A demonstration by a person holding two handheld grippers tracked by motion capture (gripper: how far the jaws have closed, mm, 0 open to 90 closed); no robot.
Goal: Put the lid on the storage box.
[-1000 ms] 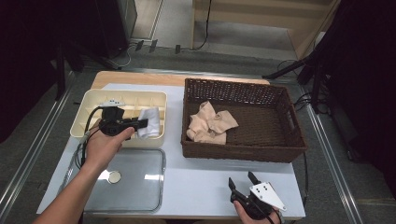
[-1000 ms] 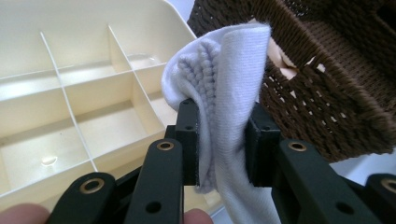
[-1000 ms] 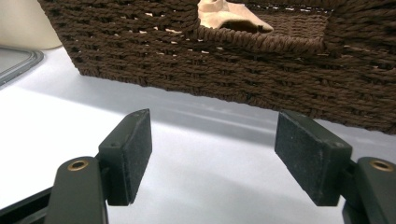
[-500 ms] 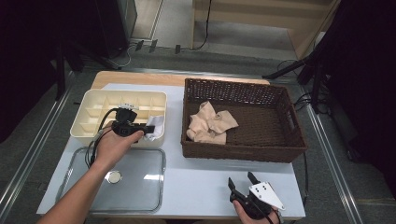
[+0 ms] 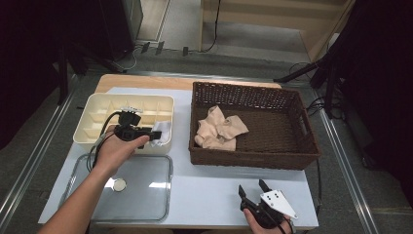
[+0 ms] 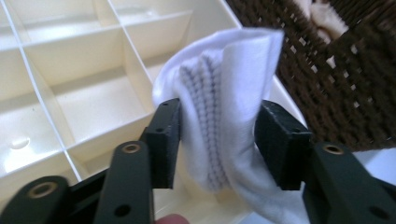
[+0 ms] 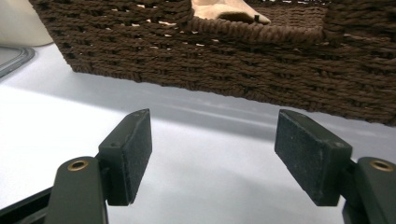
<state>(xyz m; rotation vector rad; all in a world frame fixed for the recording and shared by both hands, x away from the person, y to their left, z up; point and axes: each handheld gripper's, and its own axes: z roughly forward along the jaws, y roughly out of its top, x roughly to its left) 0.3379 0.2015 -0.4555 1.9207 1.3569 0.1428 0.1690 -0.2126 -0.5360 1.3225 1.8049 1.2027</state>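
Left gripper view is showing my left hand-held gripper (image 6: 217,140) opening: its jaws have just been spreading, and the white sock (image 6: 229,112) is standing loosely between them, over the near corner cell of the cream organizer (image 6: 70,70). So this sock is nearly placed, I judge. Beige socks (image 5: 218,129) are waiting in the basket (image 5: 253,158) ahead of my right hand-held gripper (image 5: 253,187), which is idling wide open above the table (image 5: 204,187).

No lettering, label or number is legible anywhere — nothing readable.
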